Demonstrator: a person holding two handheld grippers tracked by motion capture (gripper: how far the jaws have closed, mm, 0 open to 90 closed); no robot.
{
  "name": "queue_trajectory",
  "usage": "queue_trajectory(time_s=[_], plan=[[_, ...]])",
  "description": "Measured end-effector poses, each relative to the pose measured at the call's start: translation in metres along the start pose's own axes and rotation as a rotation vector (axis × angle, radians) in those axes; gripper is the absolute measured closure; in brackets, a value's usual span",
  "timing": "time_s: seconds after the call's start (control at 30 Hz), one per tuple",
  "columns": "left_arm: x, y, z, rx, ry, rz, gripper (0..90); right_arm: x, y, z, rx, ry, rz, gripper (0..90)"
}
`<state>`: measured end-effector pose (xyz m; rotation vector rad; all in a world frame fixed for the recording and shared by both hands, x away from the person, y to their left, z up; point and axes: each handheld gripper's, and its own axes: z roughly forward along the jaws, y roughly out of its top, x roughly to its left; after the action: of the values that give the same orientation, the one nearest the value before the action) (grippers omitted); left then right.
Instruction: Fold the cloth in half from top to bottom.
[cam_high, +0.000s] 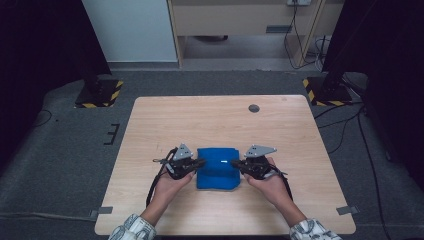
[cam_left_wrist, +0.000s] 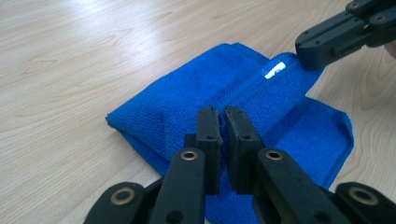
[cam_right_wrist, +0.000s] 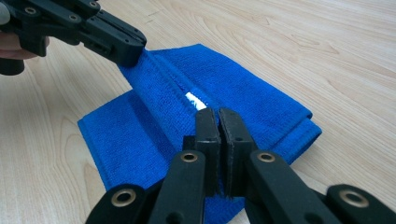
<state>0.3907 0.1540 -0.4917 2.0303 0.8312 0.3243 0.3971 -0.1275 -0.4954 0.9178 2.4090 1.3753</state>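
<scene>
Folded blue terry-cloth towel (cam_high: 217, 169) lies on the pale wood-grain tabletop (cam_high: 220, 120), toward the near side and about midway across — between the two hand-held grippers.

Left gripper (cam_high: 199, 162): black two-jaw tool with a grey three-cornered plate on top, held at the towel's left edge. In the left gripper view its jaws are pressed nearly together, pinching a raised fold of the cloth (cam_left_wrist: 243, 88).

Right gripper (cam_high: 237, 162): same build, at the towel's right edge. In the right gripper view its jaws are likewise drawn close, nipping the upper layer of cloth (cam_right_wrist: 168, 88); the fabric between the two grippers is pulled up into a ridge.

Small white tag (cam_left_wrist: 274, 71) sits on that ridge, nearer the right gripper. The lower layers of the towel stay flat on the wood.

Round dark grommet (cam_high: 254, 108) — far side of the tabletop, well apart from the towel.
</scene>
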Motion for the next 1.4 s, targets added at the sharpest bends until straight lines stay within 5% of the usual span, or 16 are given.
queue_trajectory(time_s=[0.93,1.4], plan=[[-0.006,-0.016,0.010,0.072,-0.019,0.018,78.0,0.007,-0.023,0.002,0.036,0.006,-0.025,86.1],[-0.010,-0.022,0.005,0.074,-0.029,0.004,66.2,0.011,-0.033,0.001,0.062,0.029,-0.016,81.3]])
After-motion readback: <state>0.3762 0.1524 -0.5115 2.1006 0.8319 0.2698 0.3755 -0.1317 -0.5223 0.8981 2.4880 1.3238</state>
